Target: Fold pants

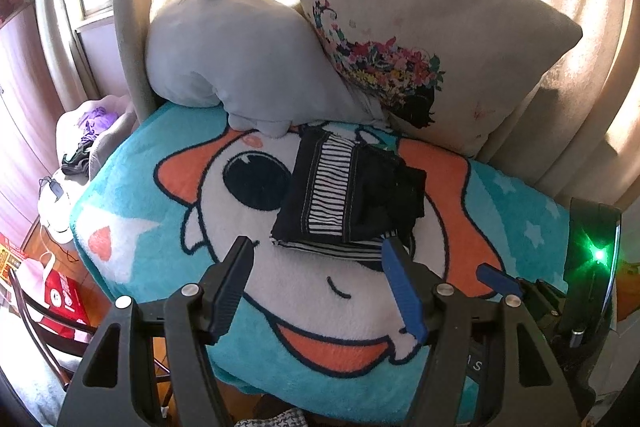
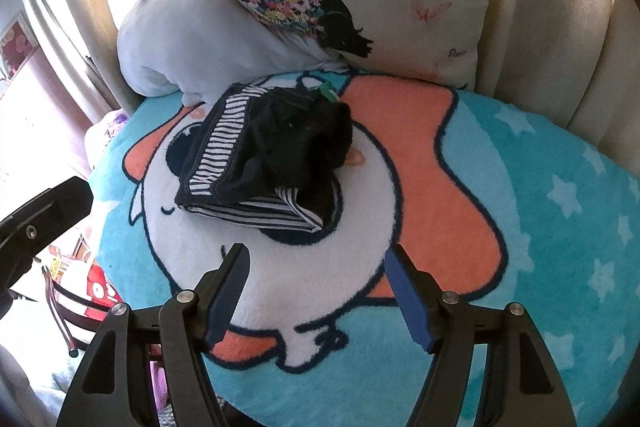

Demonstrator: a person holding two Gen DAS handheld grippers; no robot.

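Turquoise fleece blanket (image 1: 132,187) with an orange-and-white cartoon face covers the seat. At twelve o'clock behind it leans a cream cushion printed with flowers and butterflies (image 1: 460,27), and at eleven o'clock a grey plush pillow (image 1: 240,55) rests against it. Folded into a compact bundle, the black pants with a black-and-white striped panel (image 2: 264,151) lie on the blanket's white face, near its middle. Both tools hover at six o'clock, apart from the cloth: the left gripper (image 1: 318,251) and the right gripper (image 2: 316,259) each have fingers spread wide, holding nothing.
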